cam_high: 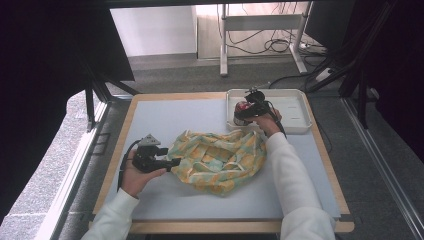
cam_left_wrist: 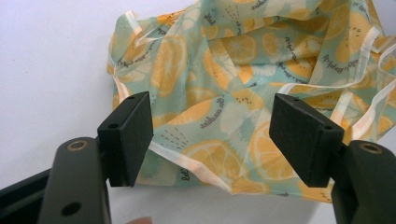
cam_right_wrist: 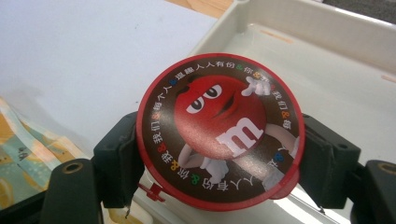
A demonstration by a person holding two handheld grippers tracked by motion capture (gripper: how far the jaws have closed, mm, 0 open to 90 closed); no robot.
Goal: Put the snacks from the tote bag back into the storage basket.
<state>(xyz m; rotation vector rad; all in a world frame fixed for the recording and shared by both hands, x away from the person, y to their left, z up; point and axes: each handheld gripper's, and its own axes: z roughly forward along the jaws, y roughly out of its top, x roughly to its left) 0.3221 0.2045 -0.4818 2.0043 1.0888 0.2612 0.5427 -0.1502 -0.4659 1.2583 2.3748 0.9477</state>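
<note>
Right gripper view shows my right gripper (cam_right_wrist: 219, 158) clamped on a round candy tub (cam_right_wrist: 219, 128) over the white tray (cam_right_wrist: 327, 70), far right; rigid, light, slick-lidded, so I grip its sides. My left gripper (cam_left_wrist: 212, 135) gapes wide over the limp fruit-print bag (cam_left_wrist: 243, 70) mid-worktop.

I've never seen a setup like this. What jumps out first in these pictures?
Probably the lemon-print cloth bag, crumpled in the middle of the table. Next, the round candy tub with a red cartoon face on its lid, clamped in the right hand-held gripper at the near left corner of the white tray. The left hand-held gripper is open, its jaws on either side of the bag's edge.
</note>
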